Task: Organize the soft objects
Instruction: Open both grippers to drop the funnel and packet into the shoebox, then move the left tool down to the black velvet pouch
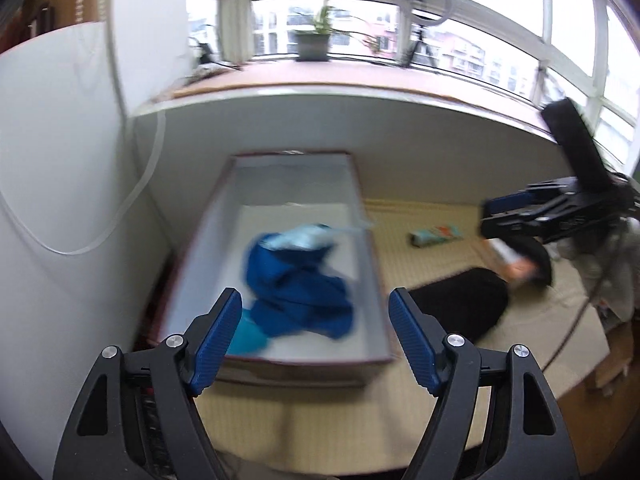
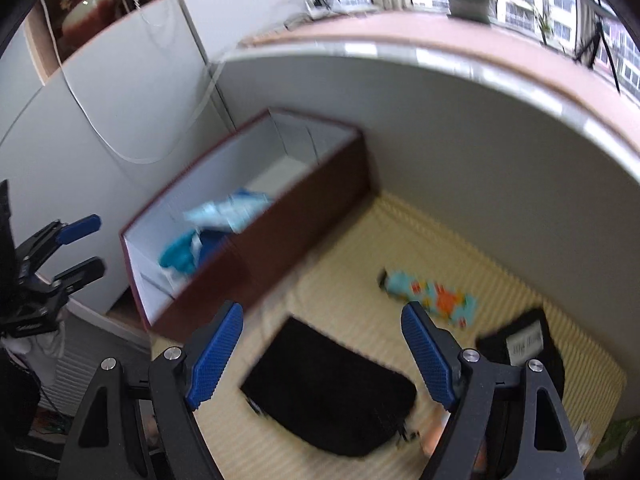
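The left gripper (image 1: pixel 316 344) hovers above the near end of the box (image 1: pixel 370 268), jaws wide and holding nothing; blue clothes (image 1: pixel 300 292) lie inside. Beside the box, the right gripper (image 2: pixel 322 354), jaws also wide, tilts over a black garment (image 2: pixel 328 392) on the mat (image 2: pixel 500 264).

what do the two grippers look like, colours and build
Both match: the left gripper and right gripper have matte black angular frames with triangular cutouts and silver round bolts. Their fingers carry blue ribbed pads. No cables or sleeves are clearly visible.
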### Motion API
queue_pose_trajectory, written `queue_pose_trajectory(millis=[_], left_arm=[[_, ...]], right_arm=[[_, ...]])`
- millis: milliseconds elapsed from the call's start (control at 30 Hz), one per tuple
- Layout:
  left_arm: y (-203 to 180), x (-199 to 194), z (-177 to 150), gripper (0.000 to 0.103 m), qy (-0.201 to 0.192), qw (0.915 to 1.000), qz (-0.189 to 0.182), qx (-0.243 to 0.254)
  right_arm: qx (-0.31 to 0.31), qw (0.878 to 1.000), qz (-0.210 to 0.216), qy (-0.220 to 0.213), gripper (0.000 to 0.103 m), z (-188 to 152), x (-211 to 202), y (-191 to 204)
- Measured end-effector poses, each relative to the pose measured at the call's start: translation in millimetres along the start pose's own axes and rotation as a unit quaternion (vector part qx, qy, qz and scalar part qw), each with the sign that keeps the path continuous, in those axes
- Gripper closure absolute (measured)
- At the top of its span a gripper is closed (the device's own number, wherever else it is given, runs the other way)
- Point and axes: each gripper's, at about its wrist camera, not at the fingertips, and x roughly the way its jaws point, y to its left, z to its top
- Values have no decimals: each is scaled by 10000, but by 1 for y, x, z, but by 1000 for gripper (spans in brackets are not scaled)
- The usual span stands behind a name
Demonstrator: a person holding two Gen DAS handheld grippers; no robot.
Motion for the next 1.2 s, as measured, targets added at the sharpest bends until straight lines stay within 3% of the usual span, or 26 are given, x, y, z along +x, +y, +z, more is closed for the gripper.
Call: queue_pose_trajectory(millis=[233, 433, 567, 833, 1200], left_arm=[[-60, 19, -35, 27, 402, 9965, -730, 1], [-86, 45, -54, 27, 805, 9903, -1084, -332], [-103, 57, -63, 28, 949, 9874, -1207, -385], [-102, 81, -67, 29, 1199, 9826, -1269, -635], [-103, 96, -70, 29, 1380, 9783, -1383, -682]], right_arm=[[263, 9975, 173, 628, 25, -35, 33, -25], [300, 9963, 326, 734, 25, -34, 50, -26], [315, 9952, 353, 860, 25, -28, 63, -27], [369, 9912, 264, 1245, 25, -20, 98, -26], [561, 9866, 386, 1480, 25, -24, 106, -32]])
